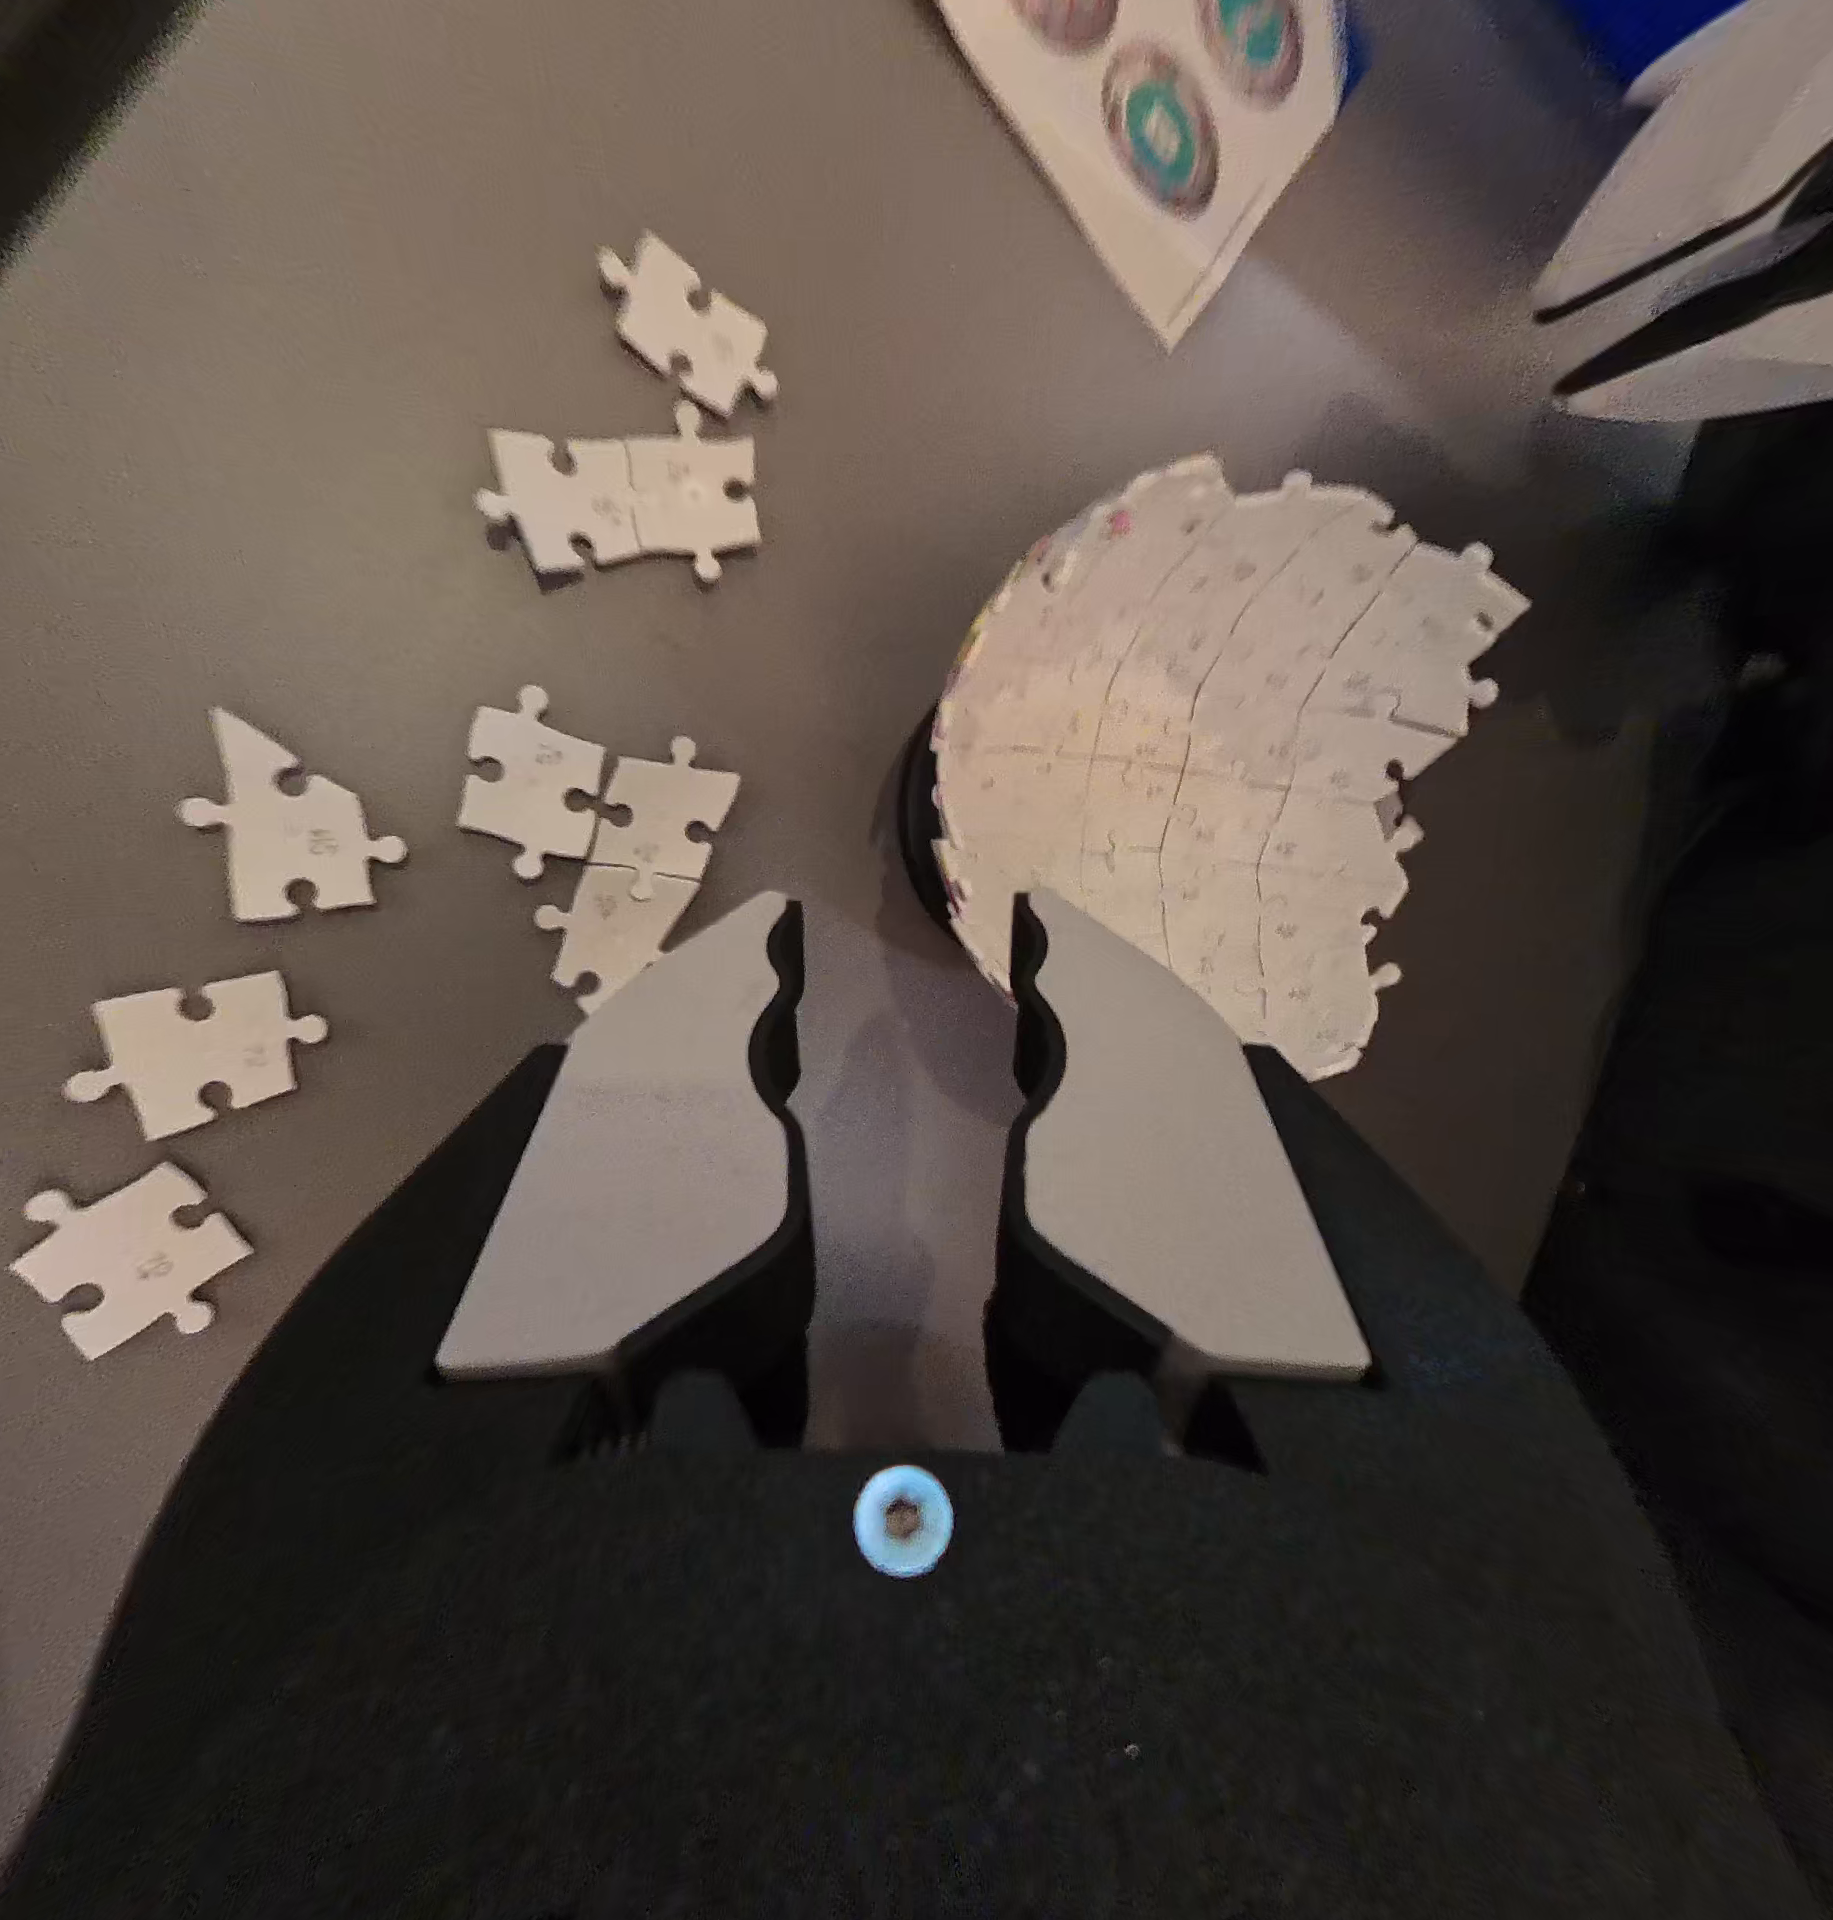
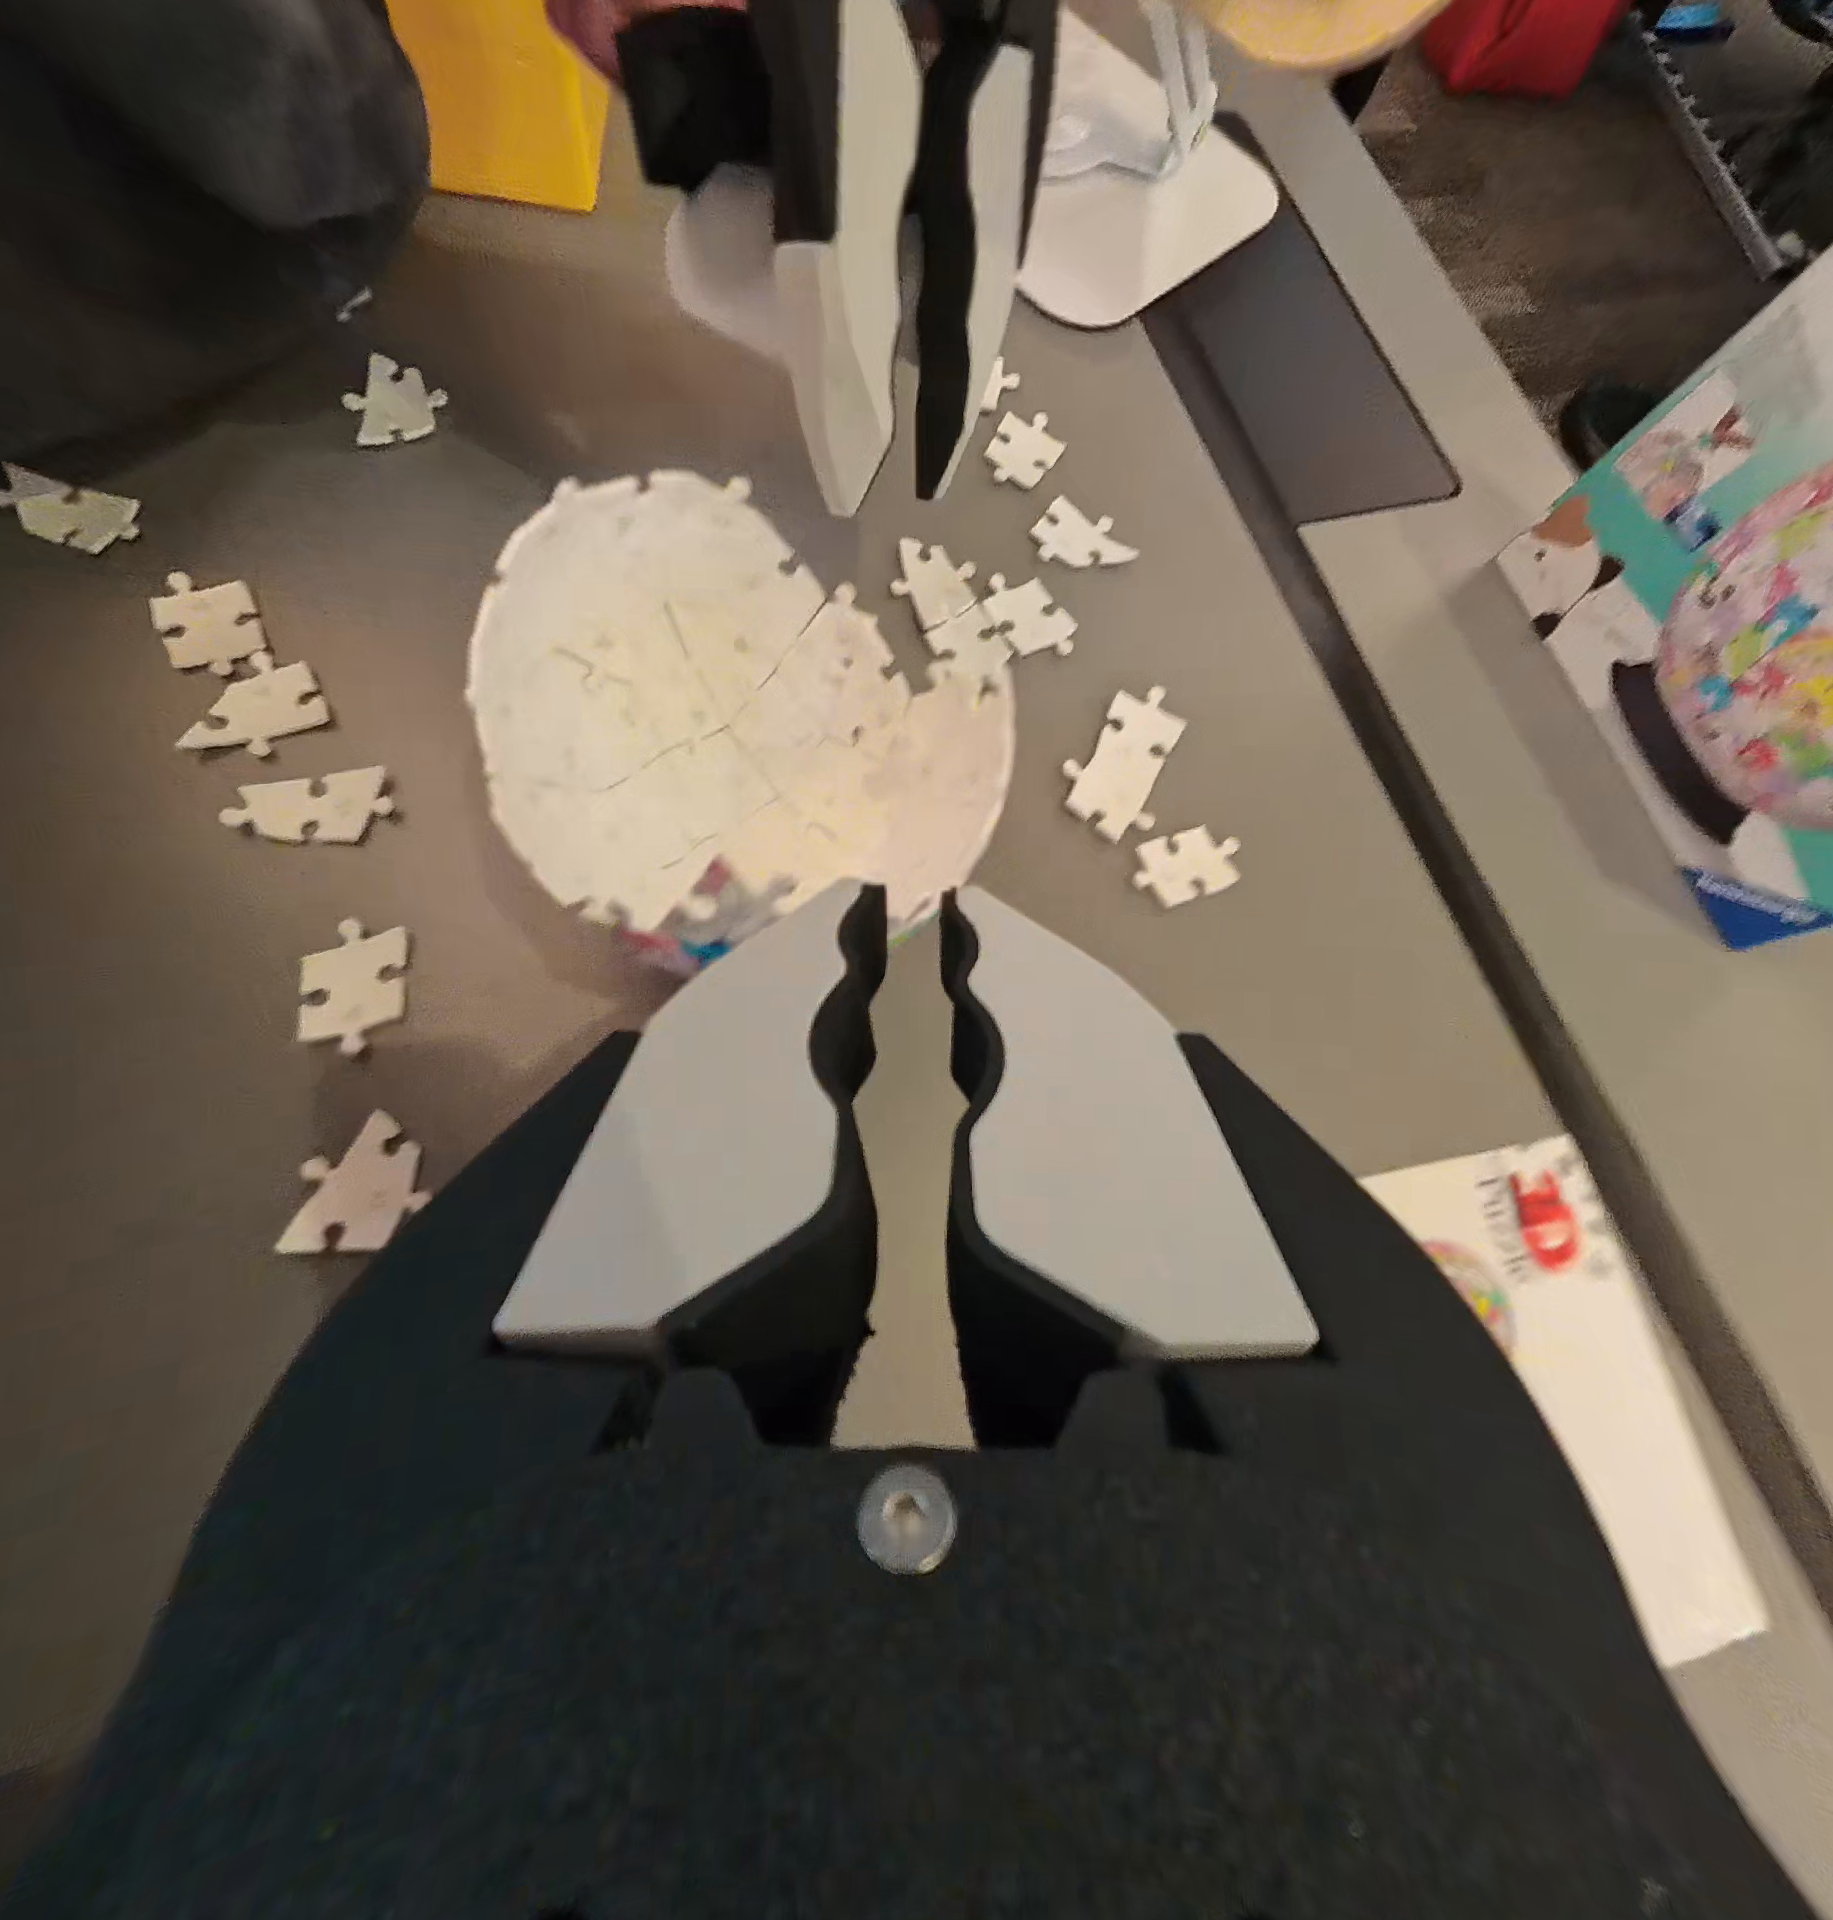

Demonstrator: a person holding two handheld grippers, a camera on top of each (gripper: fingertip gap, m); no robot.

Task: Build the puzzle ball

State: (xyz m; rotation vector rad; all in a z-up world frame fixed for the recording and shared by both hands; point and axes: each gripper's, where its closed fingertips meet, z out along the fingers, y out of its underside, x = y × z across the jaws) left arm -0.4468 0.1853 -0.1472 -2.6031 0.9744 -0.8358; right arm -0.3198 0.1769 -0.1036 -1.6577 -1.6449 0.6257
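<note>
Two tools hover over the grey bench (image 1: 268, 416), each parted with nothing between its fingers: the left tool (image 1: 907, 914) gapes fairly wide, the right tool (image 2: 912, 904) only narrowly. Between them sits the half-built white puzzle ball (image 2: 725, 717), an open curved shell showing its pale inner side, resting on a dark round stand (image 1: 917, 831). Loose white puzzle pieces (image 1: 288, 831) lie scattered around it, blank side up with small printed numbers. A colourful puzzle box (image 2: 1743, 675) and a white printed leaflet (image 2: 1577, 1382) carry lettering, lying at the bench's right.
</note>
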